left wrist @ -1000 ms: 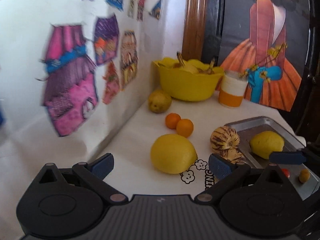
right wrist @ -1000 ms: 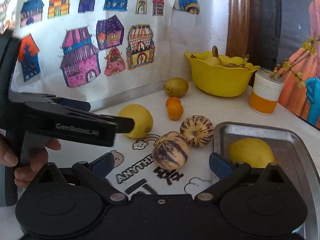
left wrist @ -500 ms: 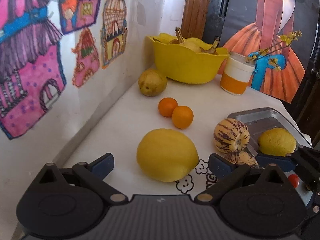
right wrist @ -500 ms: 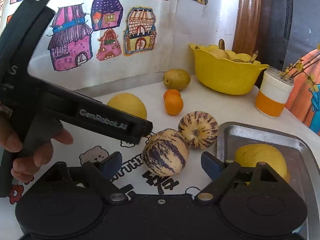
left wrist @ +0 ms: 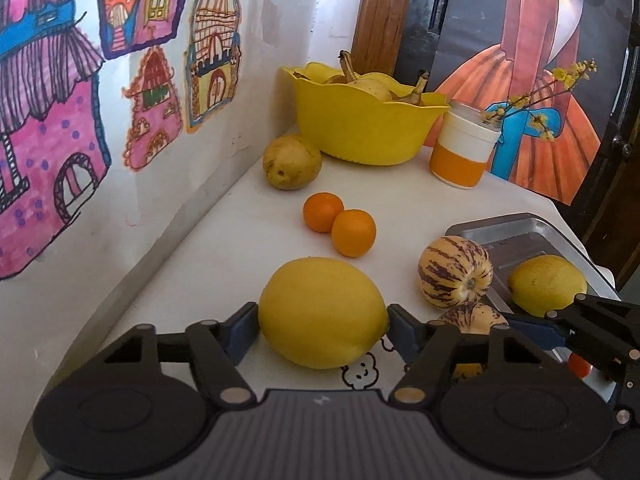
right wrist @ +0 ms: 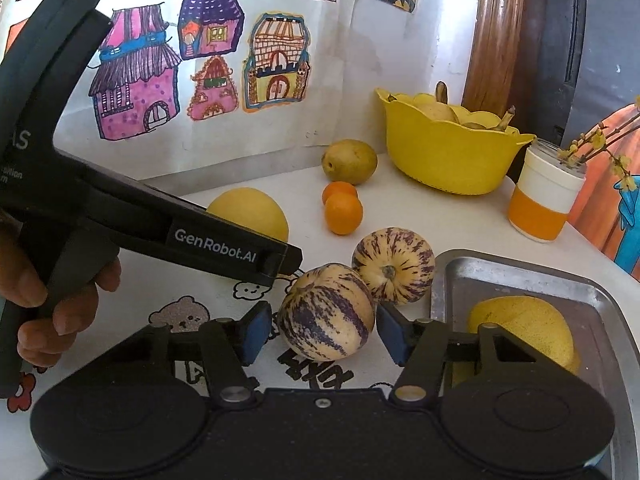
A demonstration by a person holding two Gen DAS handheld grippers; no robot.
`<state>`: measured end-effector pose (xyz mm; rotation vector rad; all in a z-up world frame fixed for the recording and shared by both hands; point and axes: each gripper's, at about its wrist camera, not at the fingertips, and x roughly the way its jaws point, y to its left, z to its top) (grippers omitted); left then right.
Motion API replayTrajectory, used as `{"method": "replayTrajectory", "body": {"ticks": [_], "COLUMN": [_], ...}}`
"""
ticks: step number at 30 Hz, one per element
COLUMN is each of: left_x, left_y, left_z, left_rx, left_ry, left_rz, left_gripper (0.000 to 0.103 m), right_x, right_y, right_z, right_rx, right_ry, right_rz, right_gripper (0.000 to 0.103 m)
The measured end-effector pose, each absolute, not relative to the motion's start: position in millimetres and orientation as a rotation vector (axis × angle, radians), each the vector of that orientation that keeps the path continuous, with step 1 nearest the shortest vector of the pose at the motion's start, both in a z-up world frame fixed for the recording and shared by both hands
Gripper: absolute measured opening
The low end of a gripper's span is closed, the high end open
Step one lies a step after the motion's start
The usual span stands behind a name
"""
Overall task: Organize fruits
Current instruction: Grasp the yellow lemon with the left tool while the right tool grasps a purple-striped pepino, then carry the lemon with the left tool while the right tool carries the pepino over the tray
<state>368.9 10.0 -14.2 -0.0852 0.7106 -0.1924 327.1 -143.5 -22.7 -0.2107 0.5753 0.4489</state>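
My left gripper [left wrist: 322, 320] has its fingers on both sides of a large yellow melon [left wrist: 323, 311] on the white table; the pads touch or nearly touch it. My right gripper [right wrist: 324, 330] straddles a purple-striped pepino melon [right wrist: 326, 311], with small gaps at the pads. A second striped pepino [right wrist: 394, 265] lies just behind it, beside a metal tray [right wrist: 520, 276] that holds a yellow fruit [right wrist: 524, 330]. Two small oranges [left wrist: 340, 224] and a brownish pear [left wrist: 291, 162] lie farther back.
A yellow bowl [left wrist: 360, 132] of bananas and an orange-and-white cup [left wrist: 462, 148] with flower twigs stand at the back. A wall with house drawings [left wrist: 80, 120] runs along the left. The left gripper's body [right wrist: 140, 216] crosses the right wrist view.
Both grippers moved forward and down. The left one now has the yellow melon between its fingers, the right one the near striped pepino. Both jaws have narrowed.
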Motion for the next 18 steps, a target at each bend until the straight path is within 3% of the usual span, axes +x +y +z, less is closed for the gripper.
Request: {"method": "replayTrajectory", "body": {"ticks": [2, 4, 18], "left_x": [369.6, 370.1, 334.0], "left_y": [9.7, 9.6, 17.0], "left_z": [-14.1, -13.9, -5.8], "left_rx": [-0.092, -0.095, -0.177], "left_ry": [0.712, 0.713, 0.743], "left_rz": [-0.196, -0.196, -0.164], "left_gripper": [0.071, 0.070, 0.069], "right_x": [328.5, 329.0, 293.4], "right_y": [-141.2, -139.6, -167.0], "right_z": [-22.6, -23.1, -10.0], "right_rx": [-0.216, -0.220, -0.117], "right_ry": [0.578, 0.580, 0.594], "right_rz": [0.446, 0.445, 0.464], "right_gripper": [0.061, 0.053, 0.052]}}
